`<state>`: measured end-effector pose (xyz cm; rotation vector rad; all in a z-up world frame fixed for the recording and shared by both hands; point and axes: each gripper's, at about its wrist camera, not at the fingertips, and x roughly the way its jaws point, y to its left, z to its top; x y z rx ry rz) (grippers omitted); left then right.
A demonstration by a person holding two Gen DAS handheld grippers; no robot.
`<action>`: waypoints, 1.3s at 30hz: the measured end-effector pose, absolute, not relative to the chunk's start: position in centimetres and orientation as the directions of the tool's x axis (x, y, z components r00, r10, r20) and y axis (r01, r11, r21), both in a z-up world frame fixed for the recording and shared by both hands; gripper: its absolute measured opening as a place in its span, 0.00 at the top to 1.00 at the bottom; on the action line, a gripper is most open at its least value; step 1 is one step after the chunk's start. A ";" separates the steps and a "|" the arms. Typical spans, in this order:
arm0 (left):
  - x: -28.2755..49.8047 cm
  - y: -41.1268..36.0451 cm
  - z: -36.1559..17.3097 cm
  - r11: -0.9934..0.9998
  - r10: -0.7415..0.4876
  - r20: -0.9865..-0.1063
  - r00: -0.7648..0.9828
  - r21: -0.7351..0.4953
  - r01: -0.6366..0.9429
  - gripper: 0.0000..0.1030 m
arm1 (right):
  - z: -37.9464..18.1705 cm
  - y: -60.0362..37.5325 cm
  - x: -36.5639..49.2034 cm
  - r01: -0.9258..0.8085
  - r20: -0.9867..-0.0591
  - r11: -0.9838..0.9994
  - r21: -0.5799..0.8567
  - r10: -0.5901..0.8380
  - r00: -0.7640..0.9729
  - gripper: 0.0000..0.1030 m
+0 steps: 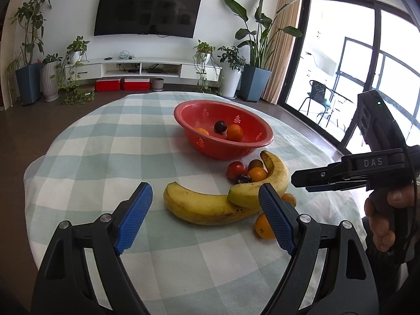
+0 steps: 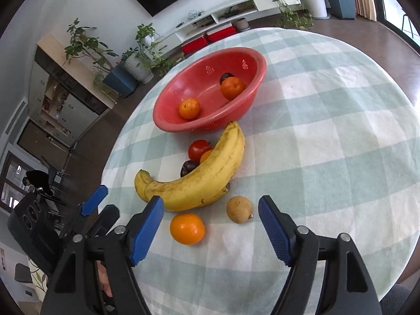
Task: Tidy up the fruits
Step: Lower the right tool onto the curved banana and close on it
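Left tool [image 1: 202,215] released | right tool [image 2: 211,225] released | bananas [image 2: 199,181]: two | basket [image 2: 168,120]: two oranges [image 2: 189,108], one plum [image 1: 220,126]

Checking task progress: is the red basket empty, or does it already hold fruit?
Partly filled. The red basket holds two oranges and a dark plum; bananas and other fruit lie on the tablecloth outside.

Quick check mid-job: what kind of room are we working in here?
Most likely a home living room: a wall-mounted TV above a low white media console, potted plants around it, and a table with a checked cloth.
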<state>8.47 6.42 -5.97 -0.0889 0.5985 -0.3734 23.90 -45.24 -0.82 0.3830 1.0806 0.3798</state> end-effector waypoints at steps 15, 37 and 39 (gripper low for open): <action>8.7 8.8 -5.8 0.911 -0.406 -0.500 0.765 -0.293 0.291 0.20 | -1.5 -42.3 27.6 0.012 -0.862 0.912 0.409 0.382 0.332 0.26; 8.2 9.7 -5.8 0.898 -0.425 -0.485 0.764 -0.328 0.292 0.20 | -4.5 -45.3 28.5 0.225 -0.735 0.700 0.678 0.639 0.227 0.51; 8.4 9.7 -5.9 0.898 -0.426 -0.487 0.762 -0.331 0.291 0.20 | -4.4 -45.2 28.2 0.219 -0.732 0.699 0.681 0.640 0.233 0.53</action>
